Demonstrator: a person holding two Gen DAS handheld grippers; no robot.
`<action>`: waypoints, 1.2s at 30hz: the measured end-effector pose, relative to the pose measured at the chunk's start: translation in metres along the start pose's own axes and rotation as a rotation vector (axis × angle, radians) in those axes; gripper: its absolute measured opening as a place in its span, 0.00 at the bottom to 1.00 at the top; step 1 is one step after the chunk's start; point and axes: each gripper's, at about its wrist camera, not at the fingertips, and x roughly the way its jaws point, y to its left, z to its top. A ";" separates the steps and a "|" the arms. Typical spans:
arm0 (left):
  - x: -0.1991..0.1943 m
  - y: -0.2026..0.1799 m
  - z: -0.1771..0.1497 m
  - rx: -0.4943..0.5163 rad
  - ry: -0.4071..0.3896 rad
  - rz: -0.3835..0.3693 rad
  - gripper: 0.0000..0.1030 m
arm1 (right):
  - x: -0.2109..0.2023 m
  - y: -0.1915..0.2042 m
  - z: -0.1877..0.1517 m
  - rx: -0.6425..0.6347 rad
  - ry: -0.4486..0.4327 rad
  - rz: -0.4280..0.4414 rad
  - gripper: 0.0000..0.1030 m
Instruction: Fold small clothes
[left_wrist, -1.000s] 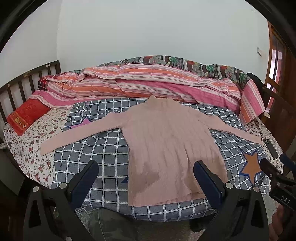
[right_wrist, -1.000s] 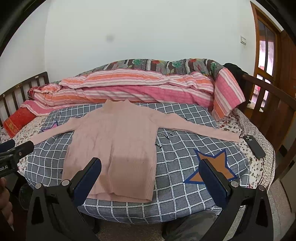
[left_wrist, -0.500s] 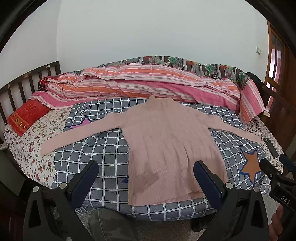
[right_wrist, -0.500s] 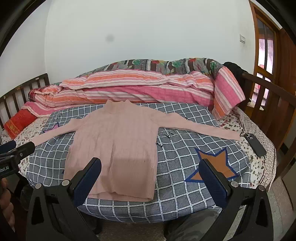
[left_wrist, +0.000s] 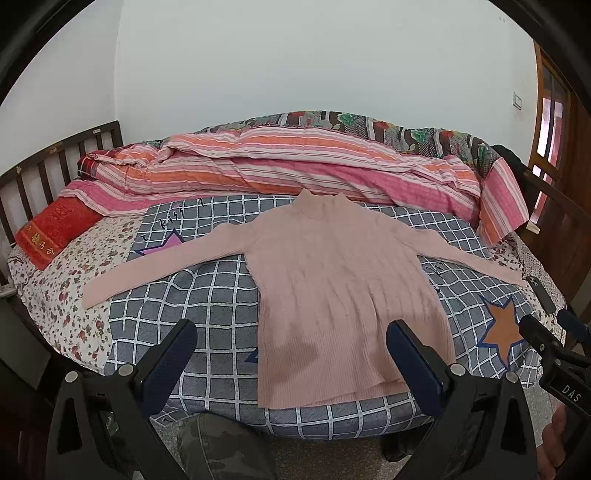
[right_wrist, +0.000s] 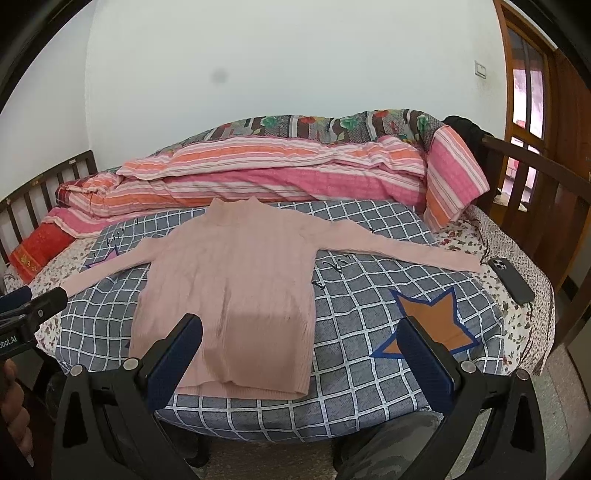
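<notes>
A pink ribbed sweater lies flat on the bed with both sleeves spread out and its hem toward me; it also shows in the right wrist view. My left gripper is open and empty, held in front of the hem, above the bed's near edge. My right gripper is open and empty, in front of the hem's right part. Neither touches the sweater.
A grey checked blanket with star patches covers the bed. A rolled striped quilt lies along the back. A red pillow sits far left. A dark phone lies by the right sleeve end. Wooden bed rails stand on the right.
Both grippers have drifted very slightly; the sweater lies as before and both stay open.
</notes>
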 end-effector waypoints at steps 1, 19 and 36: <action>0.000 0.000 0.000 0.000 -0.001 0.001 1.00 | 0.000 0.001 -0.001 0.000 0.000 -0.002 1.00; 0.002 0.002 -0.006 0.014 -0.025 -0.023 1.00 | 0.000 0.002 -0.002 -0.004 -0.012 -0.007 1.00; 0.071 0.064 -0.037 -0.181 0.009 -0.150 1.00 | 0.068 0.019 -0.042 -0.043 0.021 -0.002 1.00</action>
